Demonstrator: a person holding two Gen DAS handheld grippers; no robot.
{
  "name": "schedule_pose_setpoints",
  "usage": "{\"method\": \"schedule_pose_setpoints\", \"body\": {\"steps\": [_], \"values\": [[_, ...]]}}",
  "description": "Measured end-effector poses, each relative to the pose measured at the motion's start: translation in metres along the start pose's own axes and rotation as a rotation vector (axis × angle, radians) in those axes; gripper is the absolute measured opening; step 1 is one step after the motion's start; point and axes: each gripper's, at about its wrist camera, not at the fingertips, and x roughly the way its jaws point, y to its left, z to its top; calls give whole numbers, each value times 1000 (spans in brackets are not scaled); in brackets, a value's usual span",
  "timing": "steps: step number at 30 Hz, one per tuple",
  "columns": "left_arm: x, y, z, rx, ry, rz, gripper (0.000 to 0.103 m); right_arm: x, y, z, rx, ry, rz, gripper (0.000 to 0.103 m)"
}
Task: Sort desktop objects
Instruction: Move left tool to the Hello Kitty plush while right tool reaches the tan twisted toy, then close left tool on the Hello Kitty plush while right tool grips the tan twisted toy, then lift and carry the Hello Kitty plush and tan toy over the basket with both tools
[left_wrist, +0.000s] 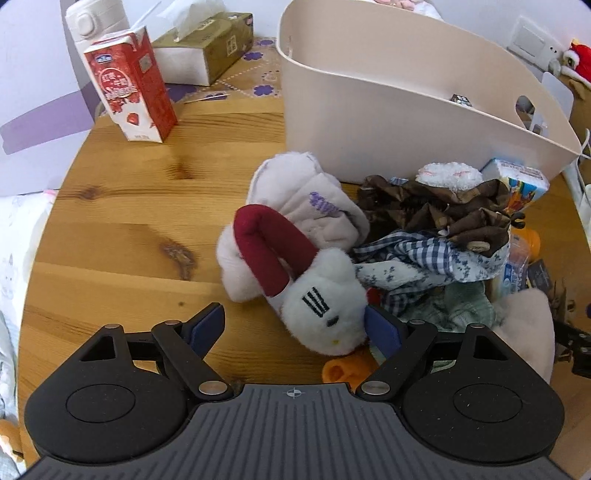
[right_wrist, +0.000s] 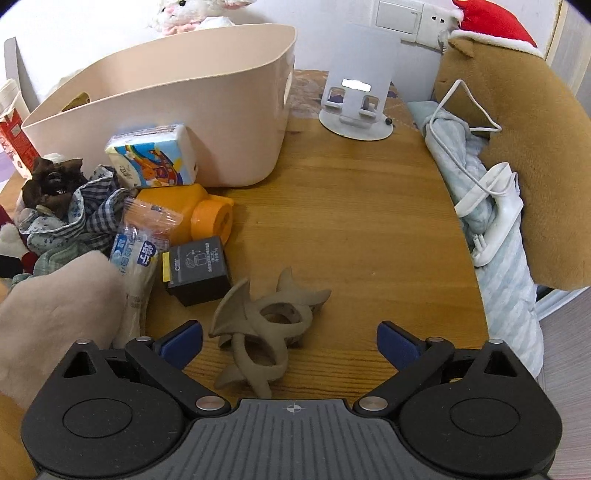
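Note:
A white plush toy with a dark red band (left_wrist: 321, 306) lies on the wooden table among a pile of cloths (left_wrist: 424, 240). My left gripper (left_wrist: 295, 328) is open, its jaws either side of the plush's head, the right pad touching it. A beige basket (left_wrist: 369, 122) stands behind the pile; it also shows in the right wrist view (right_wrist: 207, 110). My right gripper (right_wrist: 290, 343) is open around a grey-brown clay-like figure (right_wrist: 266, 328) lying flat on the table.
A red milk carton (left_wrist: 133, 85), a tissue box (left_wrist: 207, 48) and a white bottle (left_wrist: 96, 18) stand at far left. A tissue pack (right_wrist: 151, 155), orange bottle (right_wrist: 192, 214), black box (right_wrist: 197, 269), white stand (right_wrist: 356, 103) and brown plush with cable (right_wrist: 517, 147) surround the right gripper.

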Motion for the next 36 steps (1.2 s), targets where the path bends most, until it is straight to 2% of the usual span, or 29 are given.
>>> {"method": "schedule_pose_setpoints", "body": {"steps": [2, 4, 7, 8, 9, 10, 11, 12, 17, 26, 36], "values": [[2, -2, 1, -2, 6, -7, 84, 2, 2, 1, -9, 12, -1, 91], [3, 0, 2, -11, 7, -23, 77, 3, 3, 1, -15, 20, 3, 87], [4, 0, 2, -10, 13, -42, 59, 5, 2, 1, -12, 33, 14, 77], [4, 0, 2, 0, 10, -38, 49, 5, 1, 1, -6, 31, 25, 76], [4, -2, 1, 15, -1, -24, 48, 5, 0, 0, -4, 28, 34, 75], [2, -3, -1, 28, -14, -12, 47, 5, 0, 0, -4, 23, 41, 69], [1, -4, -2, 39, -25, -6, 46, 4, 1, -1, -8, 21, 50, 58], [1, -4, -3, 42, -28, -5, 45, 3, 2, -1, -15, 23, 56, 53], [-1, -2, -7, 40, -26, -2, 42, 2, 2, -3, -19, 26, 57, 52], [-19, 5, -13, 44, -43, -11, 42, -24, -5, -4, -37, -35, 74, 52], [-52, 11, -3, 65, -125, -40, 42, -62, -14, 14, -57, -137, 84, 52]]}}
